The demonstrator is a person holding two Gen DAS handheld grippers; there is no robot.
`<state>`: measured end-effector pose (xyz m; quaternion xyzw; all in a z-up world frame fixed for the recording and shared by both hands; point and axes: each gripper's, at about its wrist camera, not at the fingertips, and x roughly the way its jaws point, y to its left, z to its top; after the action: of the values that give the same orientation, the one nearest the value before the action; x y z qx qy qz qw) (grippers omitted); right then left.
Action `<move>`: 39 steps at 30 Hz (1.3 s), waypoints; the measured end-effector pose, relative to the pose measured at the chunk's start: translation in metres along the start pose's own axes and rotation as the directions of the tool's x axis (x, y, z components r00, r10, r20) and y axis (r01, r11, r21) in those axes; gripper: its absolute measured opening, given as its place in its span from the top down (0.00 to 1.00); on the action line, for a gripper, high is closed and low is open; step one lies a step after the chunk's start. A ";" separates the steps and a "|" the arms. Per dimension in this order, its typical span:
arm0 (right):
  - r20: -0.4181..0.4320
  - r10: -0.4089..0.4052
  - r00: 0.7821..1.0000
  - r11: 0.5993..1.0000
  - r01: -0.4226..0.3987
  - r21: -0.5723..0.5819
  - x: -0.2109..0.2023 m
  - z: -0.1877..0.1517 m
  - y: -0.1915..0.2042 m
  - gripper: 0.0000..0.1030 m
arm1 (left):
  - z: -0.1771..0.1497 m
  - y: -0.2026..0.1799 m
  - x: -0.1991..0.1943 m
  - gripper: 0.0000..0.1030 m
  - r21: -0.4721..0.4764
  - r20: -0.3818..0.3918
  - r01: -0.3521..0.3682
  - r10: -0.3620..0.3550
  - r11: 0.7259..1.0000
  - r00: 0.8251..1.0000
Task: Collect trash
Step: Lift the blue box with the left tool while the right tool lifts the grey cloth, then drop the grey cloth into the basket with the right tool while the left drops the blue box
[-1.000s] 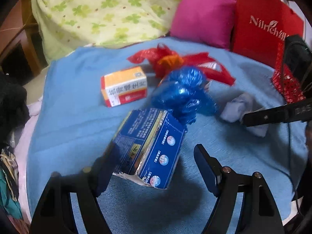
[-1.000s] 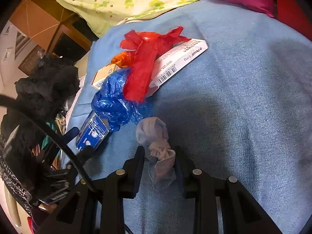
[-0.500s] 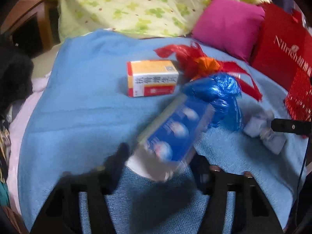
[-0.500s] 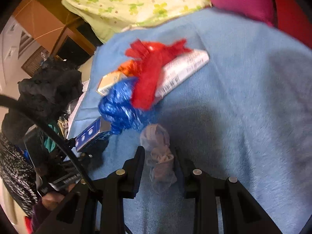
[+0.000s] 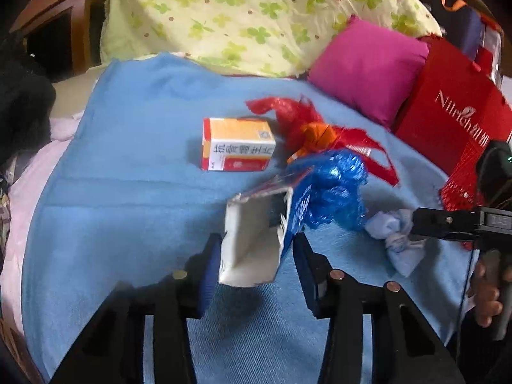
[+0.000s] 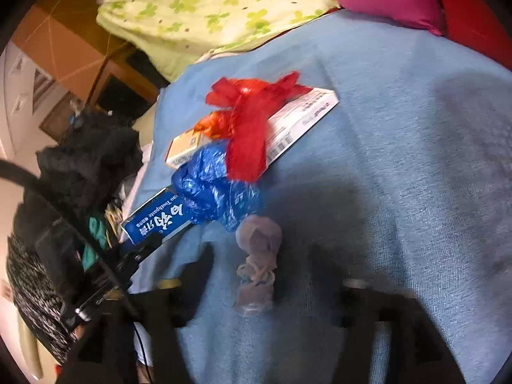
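Left gripper (image 5: 257, 249) of mine is clamped on the blue toothpaste box (image 5: 256, 240), its torn white open end facing me, lifted off the blue blanket (image 5: 128, 198). Right gripper (image 6: 260, 275) stands spread wide around the pale knotted wad (image 6: 257, 256), fingers clear of it. Beyond lie the blue bag (image 6: 214, 188), red bag (image 6: 249, 121) and orange box (image 5: 238, 144); bare blanket stretches right.
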<state>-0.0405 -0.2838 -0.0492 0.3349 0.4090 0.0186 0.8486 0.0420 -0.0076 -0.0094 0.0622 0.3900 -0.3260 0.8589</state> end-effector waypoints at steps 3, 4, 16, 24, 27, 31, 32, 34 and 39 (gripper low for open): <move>0.005 0.026 1.000 1.000 -0.026 0.001 0.003 0.002 -0.004 0.31 | -0.002 0.000 -0.008 0.54 -0.009 0.012 0.001 -0.001 1.000 1.000; -0.007 0.016 1.000 1.000 -0.016 0.000 0.006 0.002 -0.004 0.32 | -0.002 0.000 -0.009 0.55 -0.012 0.012 0.005 -0.005 1.000 1.000; -0.019 -0.122 0.992 0.978 0.117 -0.173 0.021 -0.014 0.027 0.74 | -0.014 -0.020 -0.021 0.56 0.012 0.001 0.011 -0.011 1.000 1.000; 0.134 -0.055 0.989 0.977 0.081 -0.197 -0.033 -0.010 0.039 0.74 | -0.023 -0.035 -0.044 0.62 -0.017 0.050 0.050 -0.049 0.999 0.998; 0.189 -0.047 0.981 0.973 0.088 -0.213 -0.056 -0.011 0.040 0.74 | -0.026 -0.046 -0.050 0.62 -0.012 0.071 0.073 -0.072 0.997 0.995; 0.275 -0.030 0.961 0.968 0.097 -0.232 -0.094 -0.019 0.035 0.74 | -0.027 -0.054 -0.050 0.62 -0.037 0.077 0.120 -0.117 0.992 0.990; 0.294 -0.025 0.956 0.967 0.098 -0.235 -0.101 -0.020 0.034 0.74 | -0.027 -0.058 -0.050 0.62 -0.039 0.081 0.121 -0.117 0.992 0.990; 0.347 -0.013 0.938 0.965 0.103 -0.241 -0.125 -0.024 0.030 0.74 | -0.026 -0.063 -0.052 0.63 -0.046 0.098 0.141 -0.136 0.989 0.986; 0.472 0.018 0.882 0.966 0.106 -0.236 -0.176 -0.030 0.015 0.74 | -0.022 -0.083 -0.056 0.63 -0.076 0.147 0.198 -0.185 0.977 0.972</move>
<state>-0.1747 -0.3097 0.0661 0.2082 0.1929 -0.0300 0.9584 -0.0489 -0.0355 0.0276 -0.0372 0.3478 -0.3931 0.8504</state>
